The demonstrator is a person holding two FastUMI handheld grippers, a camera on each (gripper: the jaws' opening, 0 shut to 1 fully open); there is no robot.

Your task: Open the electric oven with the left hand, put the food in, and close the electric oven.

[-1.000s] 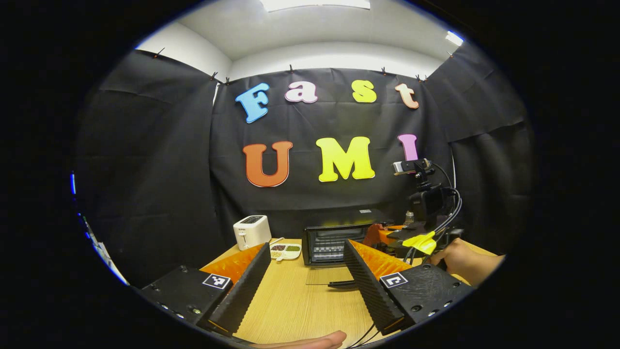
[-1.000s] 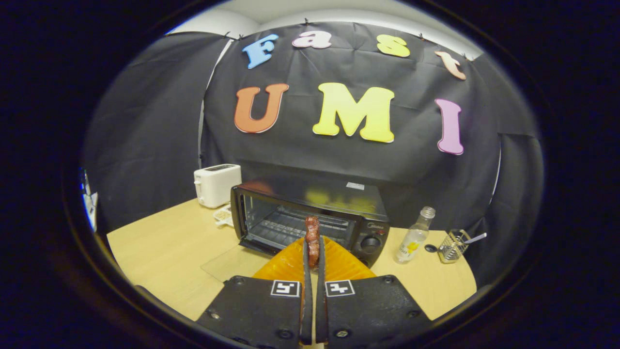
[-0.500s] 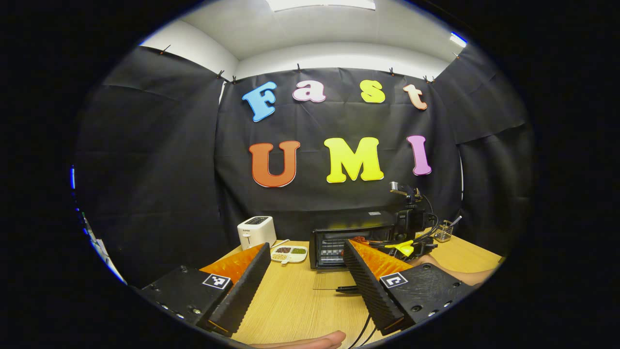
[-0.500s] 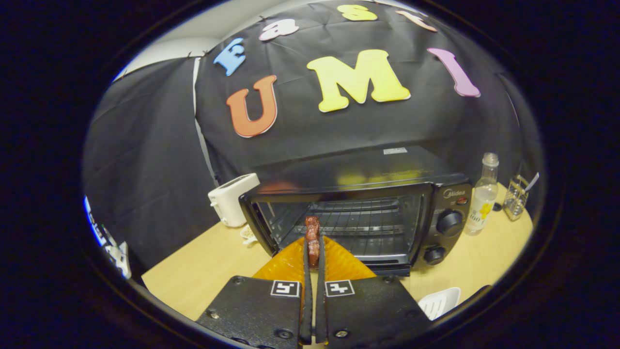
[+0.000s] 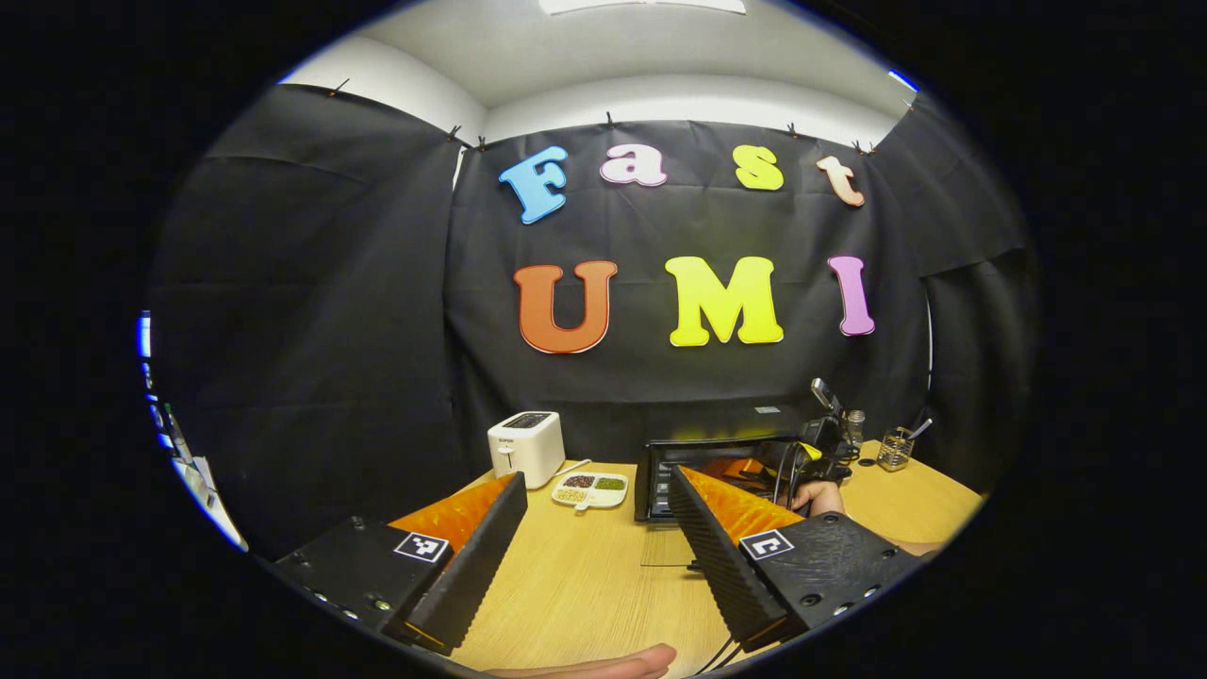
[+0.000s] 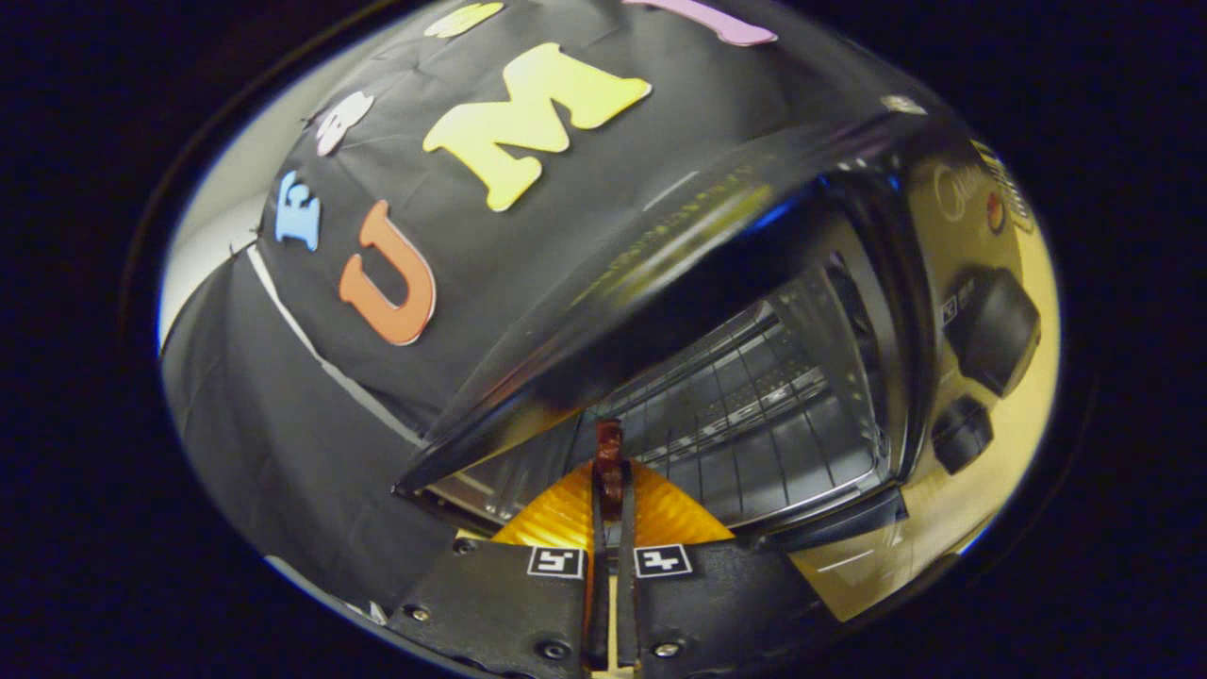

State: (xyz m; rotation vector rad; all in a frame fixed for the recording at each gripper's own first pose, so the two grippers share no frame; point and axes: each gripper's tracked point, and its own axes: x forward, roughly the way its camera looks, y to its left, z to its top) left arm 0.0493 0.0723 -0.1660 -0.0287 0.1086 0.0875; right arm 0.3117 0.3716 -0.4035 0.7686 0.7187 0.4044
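Observation:
The black electric oven (image 5: 702,459) stands on the wooden table (image 5: 585,585) with its glass door (image 5: 671,545) folded down flat. My left gripper (image 5: 594,533) hangs open and empty over the table, well short of the oven. My right gripper (image 6: 611,471) is shut on a small reddish-brown piece of food (image 6: 610,455). It is tilted and sits right at the oven's (image 6: 679,273) mouth, with the wire rack (image 6: 745,415) just beyond the food. From the left gripper view, the right gripper (image 5: 818,443) and the hand holding it are at the oven's front.
A white toaster (image 5: 525,447) and a sectioned dish of grains (image 5: 590,488) sit left of the oven. A bottle (image 5: 854,424) and a wire cutlery holder (image 5: 894,449) stand to its right. Two oven knobs (image 6: 990,325) lie right of the opening. A hand (image 5: 603,662) shows at the bottom edge.
My right gripper carried the food forward from over the table to the oven's mouth and rolled sideways. My left gripper stayed open and turned slightly left.

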